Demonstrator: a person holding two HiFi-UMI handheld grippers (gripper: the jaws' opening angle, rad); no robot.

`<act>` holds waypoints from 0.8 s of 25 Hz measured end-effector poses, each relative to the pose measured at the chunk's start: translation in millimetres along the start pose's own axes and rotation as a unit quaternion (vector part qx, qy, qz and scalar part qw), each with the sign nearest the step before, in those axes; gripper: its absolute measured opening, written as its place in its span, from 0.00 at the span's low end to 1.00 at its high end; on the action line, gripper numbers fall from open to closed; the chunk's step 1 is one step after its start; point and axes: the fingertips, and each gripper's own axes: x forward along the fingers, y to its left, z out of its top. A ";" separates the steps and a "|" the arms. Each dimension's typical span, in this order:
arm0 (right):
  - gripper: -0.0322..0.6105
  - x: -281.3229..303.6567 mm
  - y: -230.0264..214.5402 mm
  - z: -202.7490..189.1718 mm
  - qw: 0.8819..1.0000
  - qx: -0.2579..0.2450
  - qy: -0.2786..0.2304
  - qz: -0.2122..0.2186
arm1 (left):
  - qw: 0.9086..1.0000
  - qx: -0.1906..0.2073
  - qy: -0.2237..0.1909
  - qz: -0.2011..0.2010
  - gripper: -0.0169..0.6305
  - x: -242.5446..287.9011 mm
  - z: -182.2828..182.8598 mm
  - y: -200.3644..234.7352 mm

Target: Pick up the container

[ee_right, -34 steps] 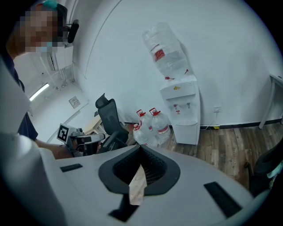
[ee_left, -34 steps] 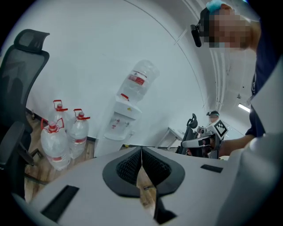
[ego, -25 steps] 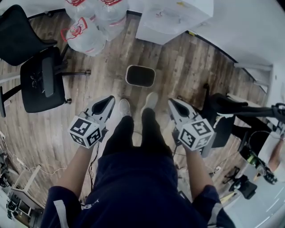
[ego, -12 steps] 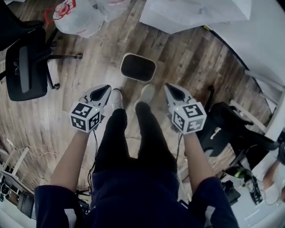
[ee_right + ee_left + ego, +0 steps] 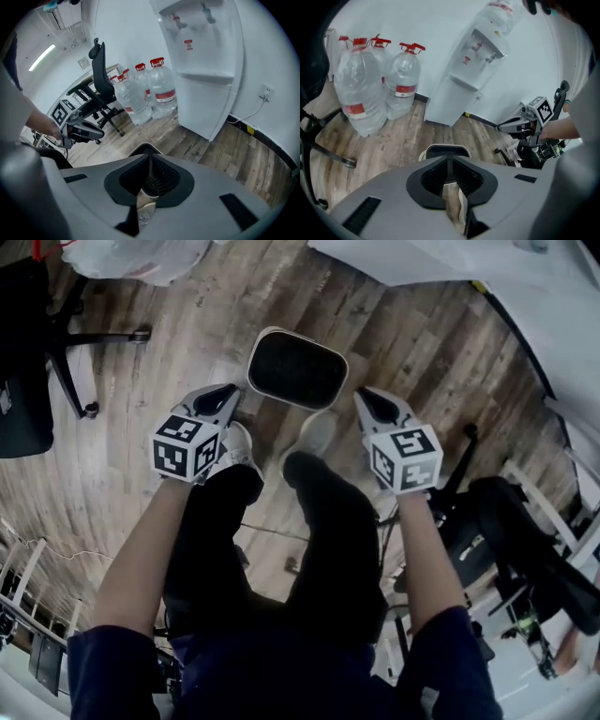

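Observation:
The container (image 5: 296,368) is a low bin with a white rim and a dark inside, standing on the wood floor just ahead of the person's shoes (image 5: 315,432). My left gripper (image 5: 228,390) hovers by its near left corner. Its jaws are starting to open, though the tips still look together with nothing between them. My right gripper (image 5: 367,395) is shut and empty near the container's right corner. In the left gripper view the container (image 5: 440,148) peeks over my left gripper (image 5: 450,159). In the right gripper view the container (image 5: 143,149) shows just beyond my right gripper (image 5: 150,161).
Large water bottles (image 5: 361,93) stand by the wall beside a white water dispenser (image 5: 473,70). A black office chair (image 5: 28,362) is at the left. Another dark chair (image 5: 525,531) and cables crowd the right.
The view has moved forward and down. The container now lies closer, between the two gripper tips. The bottles have slid almost out of the top of the head view.

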 end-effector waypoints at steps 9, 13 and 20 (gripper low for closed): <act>0.22 117.0 -58.4 -56.2 0.998 -0.031 0.042 -0.018 | 0.995 -0.091 0.028 0.032 0.31 104.6 -62.6 43.3; 0.29 159.8 -77.8 -77.5 0.997 -0.049 0.060 -0.028 | 0.990 -0.117 0.045 0.060 0.37 136.5 -93.4 63.6; 0.34 209.9 -98.1 -117.4 0.993 -0.056 0.097 -0.033 | 0.979 -0.195 0.048 0.037 0.37 179.1 -126.1 77.5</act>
